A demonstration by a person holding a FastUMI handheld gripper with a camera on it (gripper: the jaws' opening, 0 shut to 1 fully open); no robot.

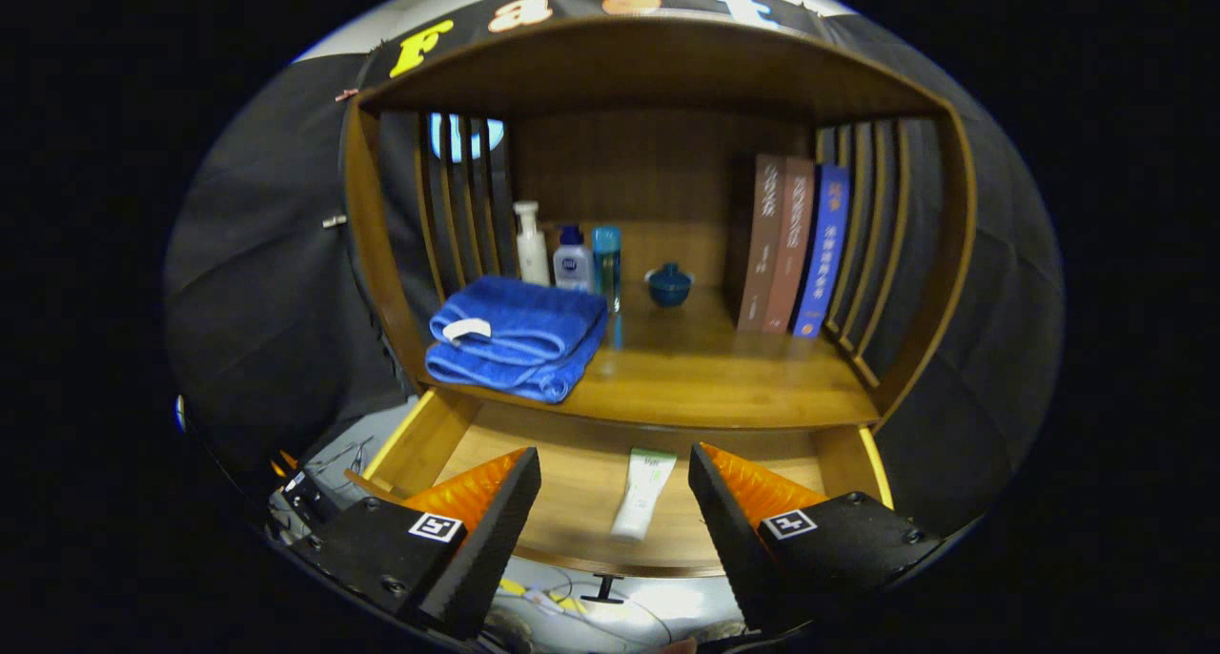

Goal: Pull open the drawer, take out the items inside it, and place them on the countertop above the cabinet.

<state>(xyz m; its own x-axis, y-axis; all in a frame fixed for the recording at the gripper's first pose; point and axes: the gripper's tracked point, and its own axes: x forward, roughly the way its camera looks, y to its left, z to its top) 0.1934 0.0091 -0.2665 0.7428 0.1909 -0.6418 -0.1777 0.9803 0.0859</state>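
The wooden drawer [448,444] under the cabinet stands pulled open. A white tube with a green top [643,494] lies flat on its floor, lengthwise, roughly in the middle. My gripper [615,468] hovers open above the drawer, and the tube shows in the gap between the two fingers without touching either. Beyond the fingers runs the wooden countertop [705,378] of the cabinet. The drawer's small dark handle [604,589] shows below the front edge.
On the countertop a folded blue towel [519,335] lies at the left front. Behind it stand a white pump bottle [531,246], a small white-and-blue bottle [573,260] and a teal bottle [607,263]. A blue lidded pot [669,284] sits mid-back; three books [791,244] stand right.
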